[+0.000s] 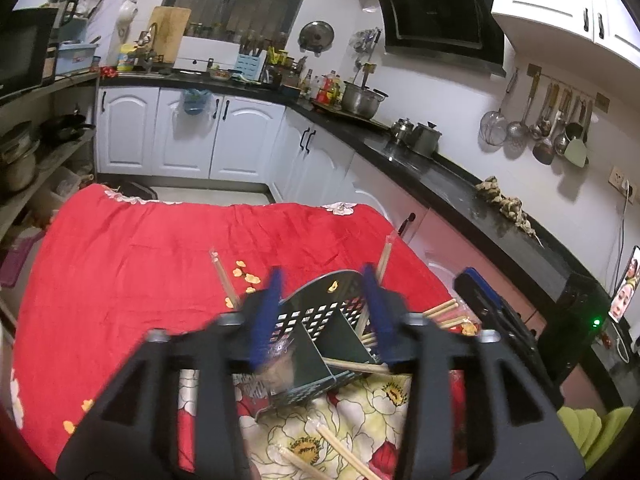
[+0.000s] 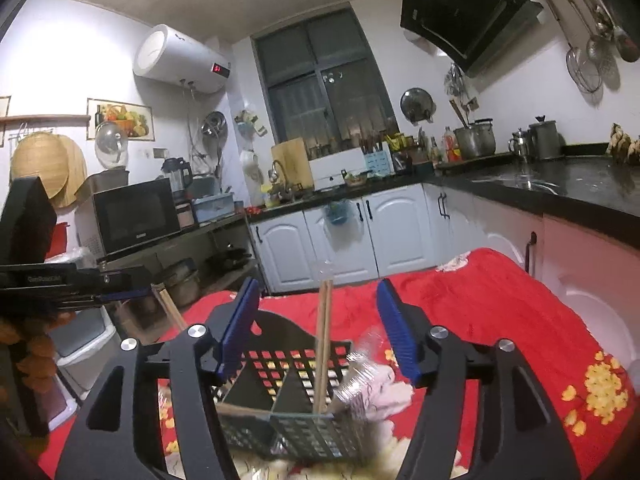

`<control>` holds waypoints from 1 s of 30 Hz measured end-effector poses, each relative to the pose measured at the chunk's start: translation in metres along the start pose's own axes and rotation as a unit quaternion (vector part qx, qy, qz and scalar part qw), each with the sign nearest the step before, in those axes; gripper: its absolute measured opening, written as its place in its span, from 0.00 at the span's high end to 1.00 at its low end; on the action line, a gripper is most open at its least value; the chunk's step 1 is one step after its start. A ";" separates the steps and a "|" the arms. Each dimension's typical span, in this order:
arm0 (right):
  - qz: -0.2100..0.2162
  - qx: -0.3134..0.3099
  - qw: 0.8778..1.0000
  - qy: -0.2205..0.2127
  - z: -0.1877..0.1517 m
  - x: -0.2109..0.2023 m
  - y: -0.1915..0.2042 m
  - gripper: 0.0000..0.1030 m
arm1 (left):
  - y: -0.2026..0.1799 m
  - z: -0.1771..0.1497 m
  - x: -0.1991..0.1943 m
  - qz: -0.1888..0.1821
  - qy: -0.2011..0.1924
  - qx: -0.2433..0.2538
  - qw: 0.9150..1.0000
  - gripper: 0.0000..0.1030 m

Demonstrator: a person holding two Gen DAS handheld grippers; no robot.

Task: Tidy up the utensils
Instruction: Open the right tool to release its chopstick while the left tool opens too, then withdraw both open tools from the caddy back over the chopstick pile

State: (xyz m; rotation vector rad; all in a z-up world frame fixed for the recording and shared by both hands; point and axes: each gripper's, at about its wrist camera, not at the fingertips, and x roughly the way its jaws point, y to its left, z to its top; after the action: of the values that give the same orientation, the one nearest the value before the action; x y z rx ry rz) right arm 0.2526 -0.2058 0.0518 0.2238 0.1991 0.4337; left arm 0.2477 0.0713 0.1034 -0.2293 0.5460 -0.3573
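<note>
A dark perforated utensil holder (image 1: pixel 320 320) with a divider stands on the red floral cloth (image 1: pixel 140 264). My left gripper (image 1: pixel 322 308) hovers over it, open, with a blue pad on each side of the holder and nothing pinched. A wrapped chopstick (image 1: pixel 383 258) leans out of the holder's right side and another (image 1: pixel 223 278) lies to its left. More chopsticks (image 1: pixel 442 312) lie to the right of the holder, and others lie near the front. In the right wrist view, my right gripper (image 2: pixel 320 332) is open around a pair of chopsticks (image 2: pixel 324 340) standing upright in the holder (image 2: pixel 288 400), apart from both pads.
A crinkled clear wrapper (image 2: pixel 360 372) lies by the holder. A black countertop (image 1: pixel 460 192) over white cabinets (image 1: pixel 240 140) runs behind and to the right. A shelf with a microwave (image 2: pixel 136 214) stands at the left. A phone (image 1: pixel 626 284) leans at the right edge.
</note>
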 end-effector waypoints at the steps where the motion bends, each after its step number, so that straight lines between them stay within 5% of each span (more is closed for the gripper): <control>1: -0.001 -0.001 1.000 0.002 0.001 -0.003 -0.001 0.39 | -0.001 0.000 -0.002 0.000 -0.005 0.001 1.000 0.62; 11: -0.001 -0.023 0.999 0.029 0.016 -0.043 0.000 0.18 | -0.019 0.006 -0.039 0.019 -0.055 0.020 0.998 0.11; 30: -0.002 -0.041 0.996 0.082 0.009 -0.084 0.000 0.12 | -0.033 -0.031 -0.080 0.029 -0.061 0.013 0.998 0.10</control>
State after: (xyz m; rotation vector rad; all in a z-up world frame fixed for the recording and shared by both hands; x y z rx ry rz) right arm 0.1795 -0.2437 0.0722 0.1079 0.3422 0.4562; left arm 0.1584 0.0683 0.1246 -0.2071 0.4270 -0.2913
